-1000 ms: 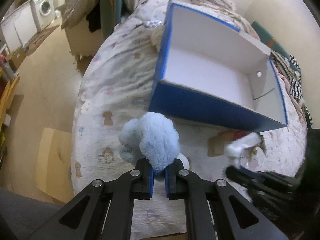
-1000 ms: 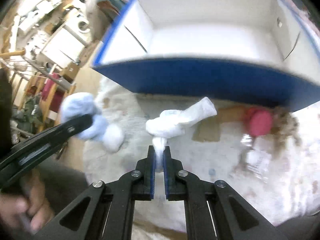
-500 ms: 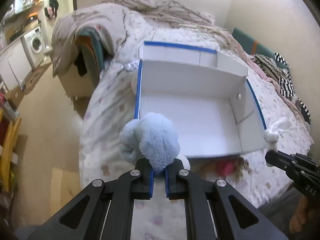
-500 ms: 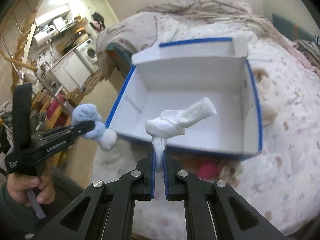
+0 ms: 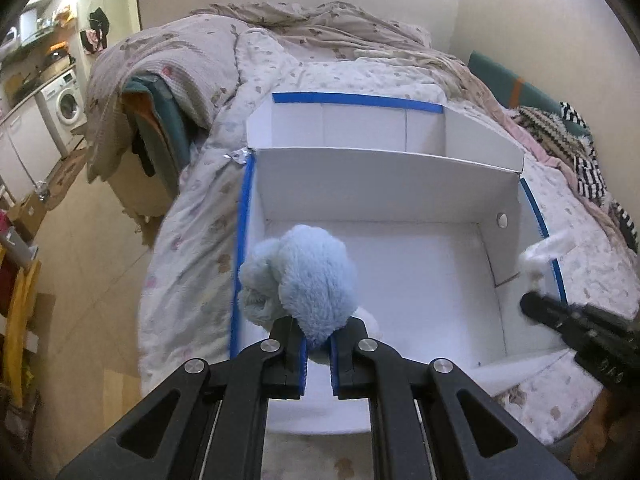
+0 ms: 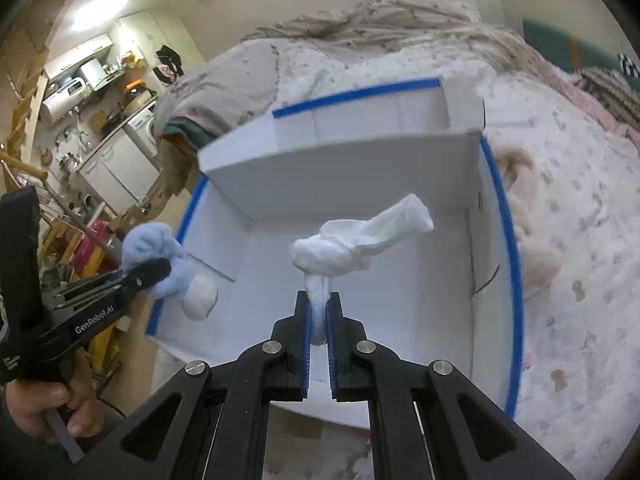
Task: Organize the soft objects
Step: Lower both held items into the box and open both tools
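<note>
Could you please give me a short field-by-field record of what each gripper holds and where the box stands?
left gripper: shut on blue plush toy, held above the box's left side
right gripper: shut on knotted white cloth, held above the box's middle
box: white inside, blue edges, open, lying on the bed
box contents: nothing visible on the white floor
bed: patterned quilt, rumpled blanket at the far end
background: washing machine at far left

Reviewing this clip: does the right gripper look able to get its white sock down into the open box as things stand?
Probably yes. The right gripper holds the white sock over the box, whose top is open and whose floor looks bare. The blue plush toy sits off at the left wall, not beneath it.
</note>
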### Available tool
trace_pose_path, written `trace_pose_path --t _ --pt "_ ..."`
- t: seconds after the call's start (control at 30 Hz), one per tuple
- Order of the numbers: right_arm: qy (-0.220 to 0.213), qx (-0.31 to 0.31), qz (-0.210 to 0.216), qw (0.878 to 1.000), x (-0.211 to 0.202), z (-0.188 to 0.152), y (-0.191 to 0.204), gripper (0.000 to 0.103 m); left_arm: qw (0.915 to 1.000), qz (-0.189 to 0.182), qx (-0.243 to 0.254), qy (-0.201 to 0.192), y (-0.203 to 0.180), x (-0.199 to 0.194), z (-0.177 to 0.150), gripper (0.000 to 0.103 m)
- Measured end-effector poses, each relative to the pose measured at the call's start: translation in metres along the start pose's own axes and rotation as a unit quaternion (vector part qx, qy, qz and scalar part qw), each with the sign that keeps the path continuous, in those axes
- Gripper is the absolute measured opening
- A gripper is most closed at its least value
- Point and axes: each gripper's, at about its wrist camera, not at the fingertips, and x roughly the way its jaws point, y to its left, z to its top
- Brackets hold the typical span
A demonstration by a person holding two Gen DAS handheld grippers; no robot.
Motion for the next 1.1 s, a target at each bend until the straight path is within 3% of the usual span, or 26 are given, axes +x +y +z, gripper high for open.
trace_pose_path --t 0.1,0.37,0.8,0.9,0.97,1.1 --pt "0.024 0.005 -0.008 1.0 0.019 -0.004 -0.006 0.009 0.9998 -0.02 -0.002 0.002 -0.003 0.019 -0.005 0.008" --pt "0.073 -0.016 -0.032 0.997 0.056 -0.012 -0.008 0.009 0.9991 0.014 0.04 0.007 -0.019 0.055 -0.013 0.008" --pt "0.122 -0.005 -0.073 0.99 0.078 -0.019 -0.022 0.009 0.9957 0.025 0.058 0.067 -0.034 0.089 -0.027 0.01" --pt "0.127 0.007 -0.093 0.988 0.078 -0.019 -0.031 0.009 0.9953 0.027 0.058 0.073 -0.035 0.092 -0.027 0.023" --pt "0.131 0.021 -0.106 0.985 0.078 -0.019 -0.04 0.009 0.9956 0.028 0.054 0.072 -0.034 0.092 -0.026 0.051" --pt "0.133 0.031 -0.12 0.983 0.077 -0.019 -0.045 0.009 0.9963 0.021 0.043 0.071 -0.033 0.091 -0.026 0.055"
